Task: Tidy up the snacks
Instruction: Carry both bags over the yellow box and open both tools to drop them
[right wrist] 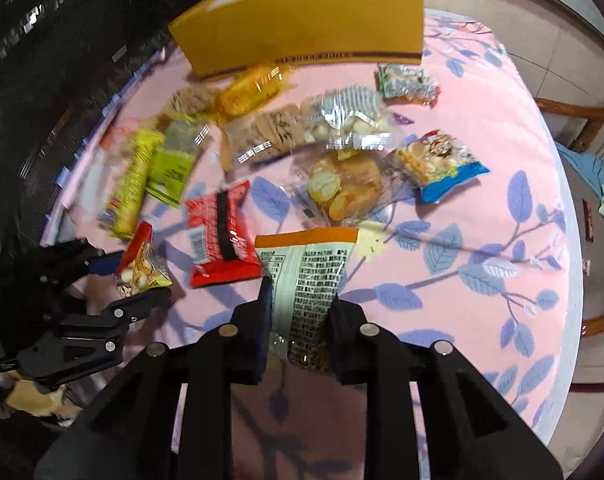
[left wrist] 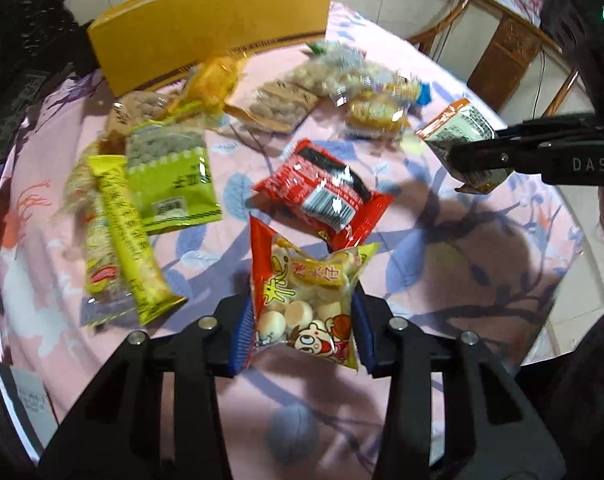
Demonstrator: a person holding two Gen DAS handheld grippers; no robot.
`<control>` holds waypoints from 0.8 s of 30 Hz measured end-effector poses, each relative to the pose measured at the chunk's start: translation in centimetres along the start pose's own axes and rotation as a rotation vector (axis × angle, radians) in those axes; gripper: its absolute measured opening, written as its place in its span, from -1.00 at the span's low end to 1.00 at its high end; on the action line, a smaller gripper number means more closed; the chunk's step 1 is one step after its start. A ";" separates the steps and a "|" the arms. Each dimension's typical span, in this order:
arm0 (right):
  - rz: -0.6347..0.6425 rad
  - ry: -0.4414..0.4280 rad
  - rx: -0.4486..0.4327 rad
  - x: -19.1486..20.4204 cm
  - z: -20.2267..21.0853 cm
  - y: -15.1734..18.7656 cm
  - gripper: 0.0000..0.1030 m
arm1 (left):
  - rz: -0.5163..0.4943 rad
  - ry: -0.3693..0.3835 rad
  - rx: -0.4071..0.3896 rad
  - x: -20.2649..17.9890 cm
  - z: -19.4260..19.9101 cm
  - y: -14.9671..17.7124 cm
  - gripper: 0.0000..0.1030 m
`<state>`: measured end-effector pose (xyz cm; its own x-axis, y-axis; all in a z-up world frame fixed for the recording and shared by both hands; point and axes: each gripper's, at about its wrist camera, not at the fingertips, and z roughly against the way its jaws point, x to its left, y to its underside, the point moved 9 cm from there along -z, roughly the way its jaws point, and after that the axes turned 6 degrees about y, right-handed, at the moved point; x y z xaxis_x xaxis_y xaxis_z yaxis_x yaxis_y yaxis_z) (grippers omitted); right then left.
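1. Left tongs (left wrist: 302,316) are clamped on the red-and-yellow biscuit-ball packet (left wrist: 305,300), above the desk (left wrist: 441,280).
2. Right tongs (right wrist: 300,308) are clamped on the orange-topped white packet (right wrist: 309,268).
3. We judge this the pick-up step; next, both packets probably go to the yellow cardboard box (right wrist: 302,28) beyond the loose snacks.
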<state>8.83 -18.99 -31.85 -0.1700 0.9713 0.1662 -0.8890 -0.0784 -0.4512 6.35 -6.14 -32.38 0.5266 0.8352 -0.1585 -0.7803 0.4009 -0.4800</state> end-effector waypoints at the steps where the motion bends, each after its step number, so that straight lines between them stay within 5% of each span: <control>1: -0.017 -0.012 -0.011 0.0 0.7 -0.2 -0.52 | 0.003 -0.002 -0.009 0.0 0.7 -0.1 -0.17; 14: -0.075 -0.076 -0.188 0.7 6.6 -7.1 -0.52 | 0.104 -0.008 -0.259 1.4 9.9 -9.5 -0.17; 24: -0.041 -0.089 -0.386 1.4 10.2 -20.3 -0.52 | 0.175 -0.056 -0.447 6.3 14.7 -22.1 -0.17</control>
<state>22.26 -18.37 -13.50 -0.1889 0.9473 0.2586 -0.6734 0.0667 -0.7362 21.98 -4.26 -10.09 0.3717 0.8996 -0.2292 -0.6275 0.0615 -0.7762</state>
